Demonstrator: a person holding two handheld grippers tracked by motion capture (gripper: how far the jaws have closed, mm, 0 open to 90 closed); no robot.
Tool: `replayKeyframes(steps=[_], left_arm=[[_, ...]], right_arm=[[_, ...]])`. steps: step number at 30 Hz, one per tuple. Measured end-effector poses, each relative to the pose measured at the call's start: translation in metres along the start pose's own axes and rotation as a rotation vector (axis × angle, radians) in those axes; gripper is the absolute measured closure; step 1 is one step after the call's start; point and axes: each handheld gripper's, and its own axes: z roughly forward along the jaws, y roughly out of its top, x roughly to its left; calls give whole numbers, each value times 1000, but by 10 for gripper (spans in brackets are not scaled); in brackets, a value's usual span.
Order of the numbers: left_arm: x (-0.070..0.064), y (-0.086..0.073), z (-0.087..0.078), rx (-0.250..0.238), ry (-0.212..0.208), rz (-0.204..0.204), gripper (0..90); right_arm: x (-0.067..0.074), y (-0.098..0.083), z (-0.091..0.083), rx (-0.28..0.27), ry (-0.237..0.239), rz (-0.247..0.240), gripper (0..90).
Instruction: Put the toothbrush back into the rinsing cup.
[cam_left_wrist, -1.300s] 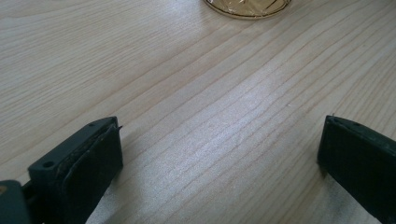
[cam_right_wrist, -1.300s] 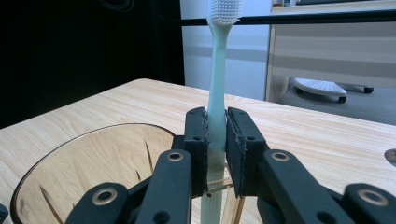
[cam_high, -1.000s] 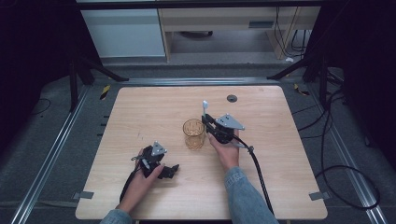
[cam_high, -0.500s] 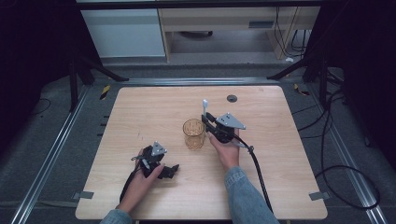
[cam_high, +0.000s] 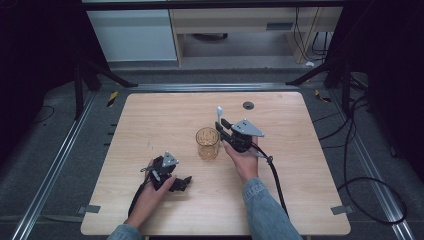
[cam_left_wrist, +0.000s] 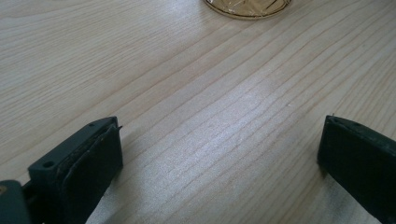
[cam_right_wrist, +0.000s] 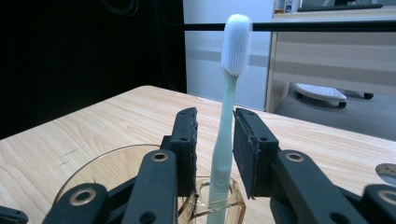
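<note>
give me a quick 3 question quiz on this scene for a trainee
1. True or false: the left gripper grips the glass.
2. What stands between the jaws of the right gripper? a) a spoon b) a toothbrush c) a pen
3. Where does the toothbrush's lower end sit?
Key:
1. False. Its jaws stand wide open over the bare table.
2. b. The jaws have just been opening, and a gap shows beside the handle.
3. In the glass.
</note>
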Motion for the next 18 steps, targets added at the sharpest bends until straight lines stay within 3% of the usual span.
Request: replayKeyframes(steps=[11,18], left_arm=[[0,0,0,-1,0,-1,0],[0,0,0,-1,0,-1,0]], right_arm=[[-2,12,-11,38,10,13,554],[-4,18,-17,106,4,-2,417]])
